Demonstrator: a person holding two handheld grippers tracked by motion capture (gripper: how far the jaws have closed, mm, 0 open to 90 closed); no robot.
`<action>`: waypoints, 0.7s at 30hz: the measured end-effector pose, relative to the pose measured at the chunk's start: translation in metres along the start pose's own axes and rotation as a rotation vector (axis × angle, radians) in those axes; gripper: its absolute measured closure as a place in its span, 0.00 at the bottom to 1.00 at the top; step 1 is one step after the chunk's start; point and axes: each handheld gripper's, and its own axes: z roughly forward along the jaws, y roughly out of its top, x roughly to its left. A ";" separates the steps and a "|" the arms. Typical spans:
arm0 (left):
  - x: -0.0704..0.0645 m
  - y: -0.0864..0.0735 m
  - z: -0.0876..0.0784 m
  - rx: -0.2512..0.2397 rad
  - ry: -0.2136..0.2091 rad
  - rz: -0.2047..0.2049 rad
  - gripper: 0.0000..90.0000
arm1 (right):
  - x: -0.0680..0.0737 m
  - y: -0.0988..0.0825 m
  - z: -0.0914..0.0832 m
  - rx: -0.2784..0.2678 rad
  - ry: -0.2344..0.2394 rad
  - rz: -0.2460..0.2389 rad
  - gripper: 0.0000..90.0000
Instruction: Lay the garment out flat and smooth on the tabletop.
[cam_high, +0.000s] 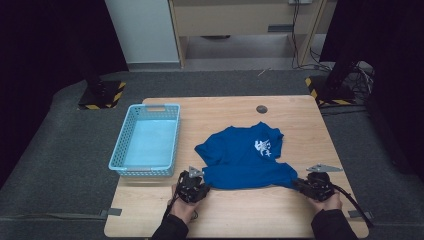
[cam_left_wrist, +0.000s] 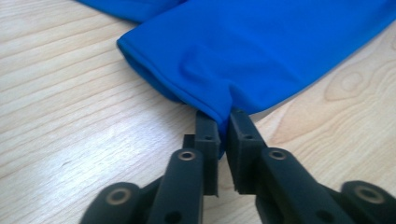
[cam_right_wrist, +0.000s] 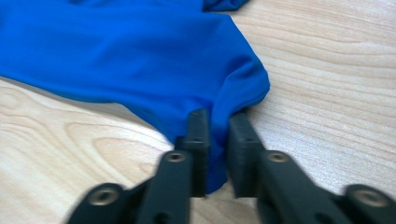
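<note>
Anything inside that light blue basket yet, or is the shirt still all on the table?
The basket looks empty: its pale floor shows bare in the high view. The blue shirt lies wholly on the table, to the basket's right. The near wall's mesh hides the strip of floor just behind it.

Both forearms, in dark sleeves, come in from the bottom edge of the high view and lie low over the near side of the table. The left hand (cam_high: 184, 207) grasps the black two-jaw left gripper (cam_high: 202, 176), whose nose points toward one o'clock. In the left gripper view its jaws stand nearly together, clamped on the hem of the bright blue fabric T-shirt (cam_left_wrist: 243, 51), a fold of cloth pinched between the pads.

The right hand (cam_high: 325, 201) holds the black two-jaw right gripper (cam_high: 295, 183), its grey three-cornered plate on top, its nose pointing toward ten o'clock. Its jaws likewise pinch the shirt's hem, cloth squeezed between them.
</note>
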 end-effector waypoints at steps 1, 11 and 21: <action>-0.001 0.001 -0.001 0.001 0.000 0.006 0.94 | 0.000 0.000 0.000 0.000 0.000 0.000 0.94; -0.003 -0.005 -0.051 -0.062 -0.123 -0.029 0.95 | 0.011 0.004 -0.032 -0.048 0.103 0.004 0.95; 0.003 -0.031 -0.068 -0.008 -0.225 -0.129 0.94 | 0.017 -0.015 -0.058 -0.019 0.199 0.049 0.92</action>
